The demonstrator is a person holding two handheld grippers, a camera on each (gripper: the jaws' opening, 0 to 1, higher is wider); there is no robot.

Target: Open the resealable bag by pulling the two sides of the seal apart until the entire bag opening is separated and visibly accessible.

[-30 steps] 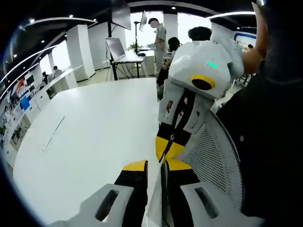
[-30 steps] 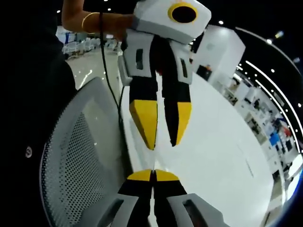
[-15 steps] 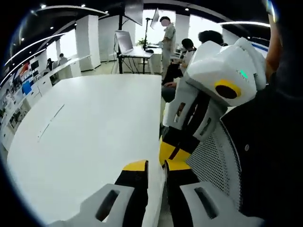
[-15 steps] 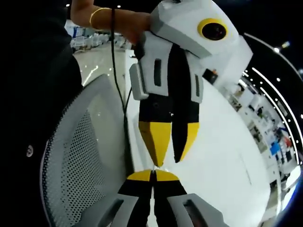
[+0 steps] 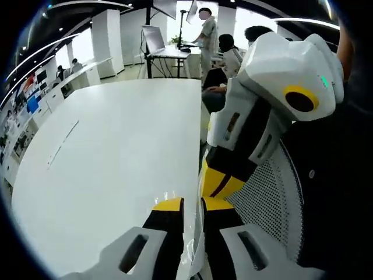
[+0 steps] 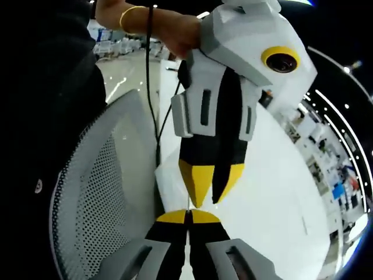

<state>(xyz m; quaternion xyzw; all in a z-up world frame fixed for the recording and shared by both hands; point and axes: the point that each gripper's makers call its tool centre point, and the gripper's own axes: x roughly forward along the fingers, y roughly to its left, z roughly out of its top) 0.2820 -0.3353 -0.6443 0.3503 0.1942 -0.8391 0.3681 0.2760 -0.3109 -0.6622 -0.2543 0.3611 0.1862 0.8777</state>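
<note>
Over the long white table (image 5: pixel 111 151), both grippers are meeting, left gripper (image 5: pixel 185 204) and right gripper (image 6: pixel 187 214) each pinching the thin clear resealable bag (image 5: pixel 187 251); opening isn't visibly separated yet.

The table (image 5: pixel 105 157) top looks smooth, matt white; the chair back (image 6: pixel 93 192) is perforated grey mesh; gripper shells look glossy plastic.

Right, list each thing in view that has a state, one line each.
left gripper: shut on the clear bag edge.
right gripper: shut, a thin film edge between its tips.
resealable bag: clear, pinched, opening not visibly apart.
mesh chair: upright, beside the white table.
</note>
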